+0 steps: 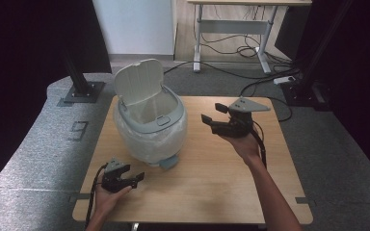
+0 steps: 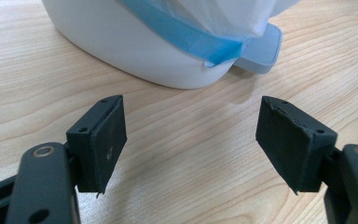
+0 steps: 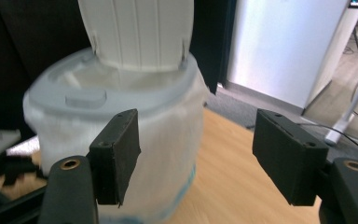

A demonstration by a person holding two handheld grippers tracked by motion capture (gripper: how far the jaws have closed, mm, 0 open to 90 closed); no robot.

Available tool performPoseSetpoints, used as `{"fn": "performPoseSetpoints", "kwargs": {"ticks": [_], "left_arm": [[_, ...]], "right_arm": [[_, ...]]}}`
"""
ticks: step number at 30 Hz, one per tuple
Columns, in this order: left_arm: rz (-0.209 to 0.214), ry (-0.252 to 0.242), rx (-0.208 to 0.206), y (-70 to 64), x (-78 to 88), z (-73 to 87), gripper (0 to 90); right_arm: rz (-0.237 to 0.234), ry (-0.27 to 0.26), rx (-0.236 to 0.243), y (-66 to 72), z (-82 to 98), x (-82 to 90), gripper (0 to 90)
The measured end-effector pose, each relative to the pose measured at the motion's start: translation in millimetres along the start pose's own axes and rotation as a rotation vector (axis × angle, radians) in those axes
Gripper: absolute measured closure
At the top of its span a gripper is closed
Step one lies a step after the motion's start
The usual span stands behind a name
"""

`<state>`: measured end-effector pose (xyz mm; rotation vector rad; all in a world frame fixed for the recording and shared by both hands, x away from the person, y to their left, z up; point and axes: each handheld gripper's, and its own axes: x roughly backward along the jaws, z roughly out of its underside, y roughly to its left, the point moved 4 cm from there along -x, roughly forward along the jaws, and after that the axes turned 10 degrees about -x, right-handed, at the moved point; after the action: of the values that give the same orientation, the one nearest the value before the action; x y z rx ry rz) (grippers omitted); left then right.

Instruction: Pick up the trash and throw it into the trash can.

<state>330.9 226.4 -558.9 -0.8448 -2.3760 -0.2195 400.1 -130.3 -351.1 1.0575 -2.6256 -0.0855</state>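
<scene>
a small white pedal bin (image 1: 149, 127) stands left of centre in the high view, on the left half of the wooden table (image 1: 212, 192), its lid (image 1: 138, 81) tipped up and back and a white liner (image 1: 139, 142) folded over its rim. the foot pedal (image 1: 169, 162) juts toward the near edge of the table.

the left gripper (image 1: 134, 179) lies low at the lower left of the high view, near the table's front edge and just below the bin. its jaws stand wide apart with nothing between them; in the left gripper view bare wood fills the gap, with the bin's base (image 2: 135, 51) and pedal (image 2: 261, 51) across the top of the frame.

the right gripper (image 1: 212, 115) is held up at centre right of the high view, its jaws pointing toward the bin's right side, not touching it. they stand open and empty; in the right gripper view the bin (image 3: 116, 140) sits behind the left jaw.

open tabletop runs across the right half and along the front edge between the two hands.
</scene>
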Motion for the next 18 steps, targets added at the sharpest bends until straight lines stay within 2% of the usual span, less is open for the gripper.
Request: {"fn": "performPoseSetpoints", "kwargs": {"ticks": [5, 10, 18], "left_arm": [[-0.015, -0.022, 0.005, 2.1, 4.1, -2.4, 24.1], [-0.017, -0.041, 0.004, 0.6, 5.2, -5.8, 23.6], [-0.015, -0.063, -0.001, -2.5, 8.7, -9.8, 23.1]], "right_arm": [[0.029, 0.021, -0.001, -12.8, 34.2, 28.2, 31.4], [0.048, 0.022, -0.043, -25.2, 68.0, 52.1, 31.4], [0.086, 0.044, -0.088, -35.6, 118.4, 77.8, 31.4]]}}
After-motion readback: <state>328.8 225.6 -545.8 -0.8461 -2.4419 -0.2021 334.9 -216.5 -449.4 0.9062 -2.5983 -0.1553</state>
